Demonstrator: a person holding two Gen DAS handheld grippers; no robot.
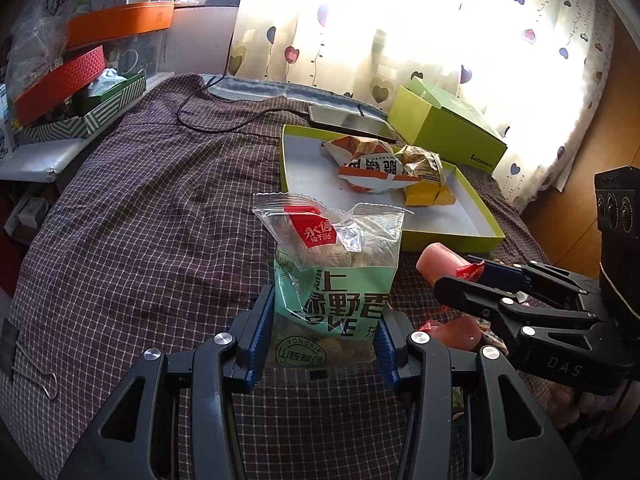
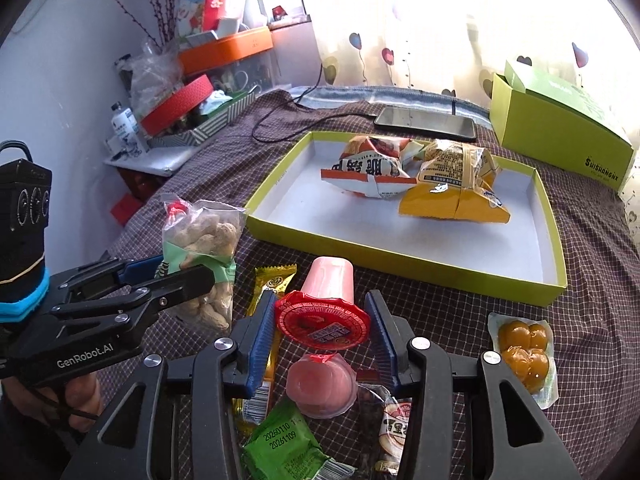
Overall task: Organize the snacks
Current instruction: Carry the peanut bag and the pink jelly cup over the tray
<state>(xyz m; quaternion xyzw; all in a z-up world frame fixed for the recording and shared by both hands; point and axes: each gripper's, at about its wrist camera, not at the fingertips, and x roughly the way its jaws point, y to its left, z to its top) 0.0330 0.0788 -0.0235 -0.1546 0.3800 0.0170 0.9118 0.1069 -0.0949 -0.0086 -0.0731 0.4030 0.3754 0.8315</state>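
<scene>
Jelly cup [image 2: 326,300] held in right tool [image 2: 320,320], peanut bag [image 1: 332,280] clamped in left tool [image 1: 324,332]; green tray [image 2: 400,258] just ahead of both, right tool nearer, cup lying lid-back.

Bright daylight comes in through the curtain [image 1: 420,40] at the top of both pictures, so strong that it turns pure white there and washes out the pattern. The checked cloth [image 1: 160,220] below is dimmer but clear. The tray [image 2: 420,276] throws a soft shadow along its near wall. Both views bend round at the edges, with black corners. Nothing looks blurry
</scene>
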